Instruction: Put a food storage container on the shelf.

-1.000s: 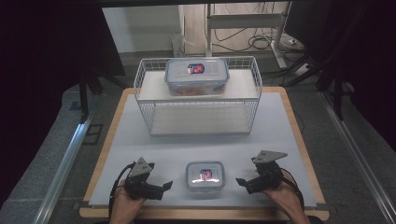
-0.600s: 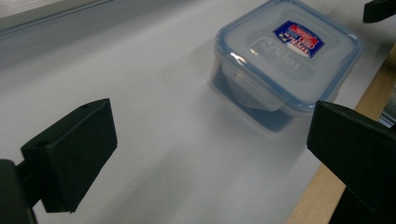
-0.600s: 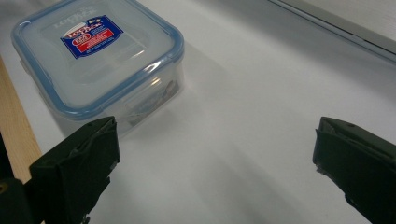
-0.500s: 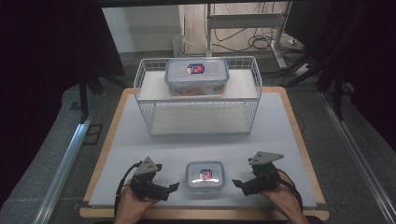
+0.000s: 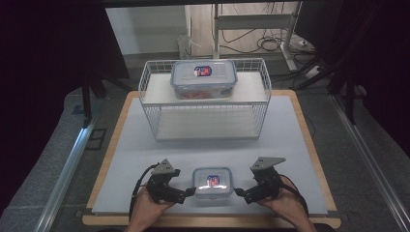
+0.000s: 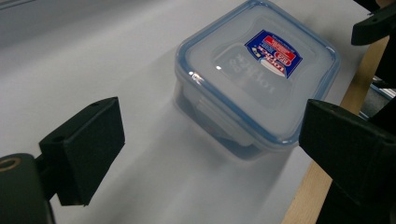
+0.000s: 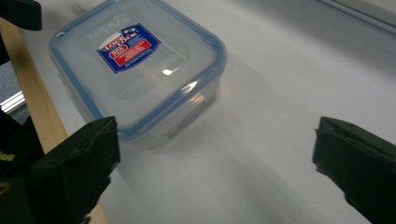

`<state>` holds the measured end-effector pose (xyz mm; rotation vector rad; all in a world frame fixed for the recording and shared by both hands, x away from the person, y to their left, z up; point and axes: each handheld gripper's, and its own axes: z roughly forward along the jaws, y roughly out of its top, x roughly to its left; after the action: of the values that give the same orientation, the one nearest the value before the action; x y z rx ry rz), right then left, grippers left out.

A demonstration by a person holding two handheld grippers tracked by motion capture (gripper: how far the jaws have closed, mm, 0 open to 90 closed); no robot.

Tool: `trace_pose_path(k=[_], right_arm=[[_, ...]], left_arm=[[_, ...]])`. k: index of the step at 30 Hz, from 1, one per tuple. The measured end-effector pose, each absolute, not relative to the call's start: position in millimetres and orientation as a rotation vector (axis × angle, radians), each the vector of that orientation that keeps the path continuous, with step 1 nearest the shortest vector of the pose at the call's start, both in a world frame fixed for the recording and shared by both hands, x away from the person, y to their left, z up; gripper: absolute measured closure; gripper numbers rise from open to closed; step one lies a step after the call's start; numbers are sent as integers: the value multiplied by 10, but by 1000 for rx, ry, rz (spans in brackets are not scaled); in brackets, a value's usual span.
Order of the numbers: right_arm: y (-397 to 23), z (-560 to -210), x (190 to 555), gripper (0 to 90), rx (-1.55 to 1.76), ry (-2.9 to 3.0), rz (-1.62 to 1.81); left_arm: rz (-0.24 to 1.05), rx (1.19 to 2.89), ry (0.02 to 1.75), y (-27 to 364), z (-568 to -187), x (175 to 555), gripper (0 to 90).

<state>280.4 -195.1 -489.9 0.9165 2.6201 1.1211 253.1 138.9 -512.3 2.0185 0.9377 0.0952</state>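
Observation:
A small clear box with a blue-rimmed lid and a red-and-blue label [image 5: 212, 182] [image 6: 257, 79] [image 7: 135, 65] stands near the table's front edge. My left gripper [image 5: 186, 193] [image 6: 215, 154] lies just left of it, pointing at its side. Its jaws have just been closing slightly but stand wide, and the box is ahead of them, untouched. My right gripper [image 5: 240, 193] [image 7: 217, 163] faces the box from the right. It is open, and the box's near corner is close to its left jaw.
A white wire rack [image 5: 145, 92] stands at the back of the white mat [image 5: 290, 145]. A larger lidded box [image 5: 203, 77] rests on its top shelf. The table's wooden front edge [image 5: 208, 221] runs just behind my hands.
Both grippers have slid inward toward the small box, the left one to the right and the right one to the left. The box has not moved.

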Motion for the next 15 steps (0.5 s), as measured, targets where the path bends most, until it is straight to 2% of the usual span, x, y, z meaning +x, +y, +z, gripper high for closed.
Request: trace_pose_path(k=[10, 15], right_arm=[[-1815, -4886, 2803, 149, 891, 2655, 1188], [-1778, -4954, 2842, 170, 938, 2690, 1217]], left_arm=[[30, 2046, 928, 1309, -5167, 2597, 68], [-26, 2040, 936, 1308, -5198, 2625, 81]])
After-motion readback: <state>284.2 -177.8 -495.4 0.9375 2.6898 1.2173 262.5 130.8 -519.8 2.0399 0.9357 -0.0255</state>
